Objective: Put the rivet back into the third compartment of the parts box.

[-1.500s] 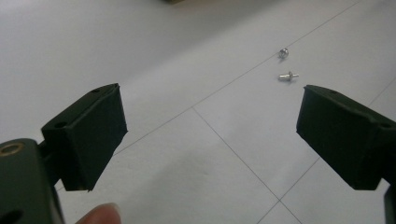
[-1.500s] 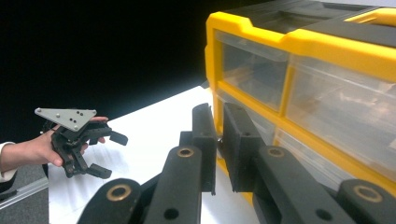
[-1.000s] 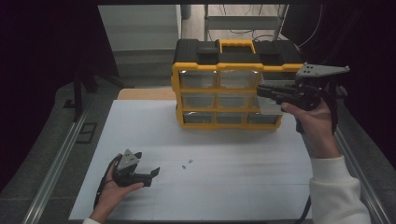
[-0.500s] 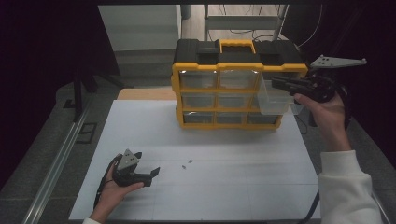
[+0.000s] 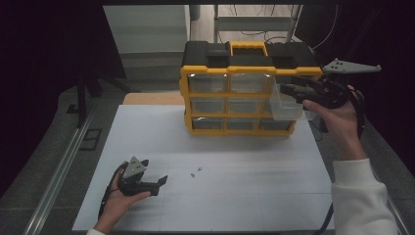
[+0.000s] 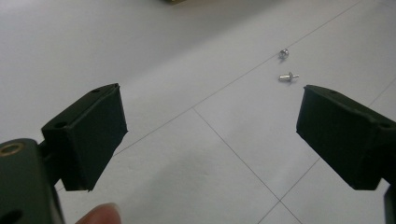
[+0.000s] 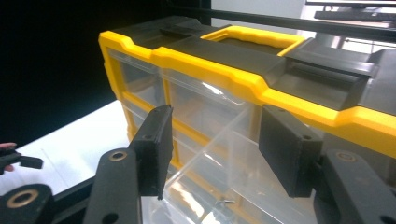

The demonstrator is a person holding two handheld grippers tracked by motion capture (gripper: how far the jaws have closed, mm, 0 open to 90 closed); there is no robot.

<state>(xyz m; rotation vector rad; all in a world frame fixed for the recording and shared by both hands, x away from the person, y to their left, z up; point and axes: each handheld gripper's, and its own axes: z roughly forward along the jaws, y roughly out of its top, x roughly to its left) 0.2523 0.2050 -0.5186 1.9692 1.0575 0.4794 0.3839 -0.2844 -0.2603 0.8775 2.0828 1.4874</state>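
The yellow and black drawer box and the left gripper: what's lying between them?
Two small silver screws on the white table, seen in the high view, nearer the open left gripper than the drawer box.
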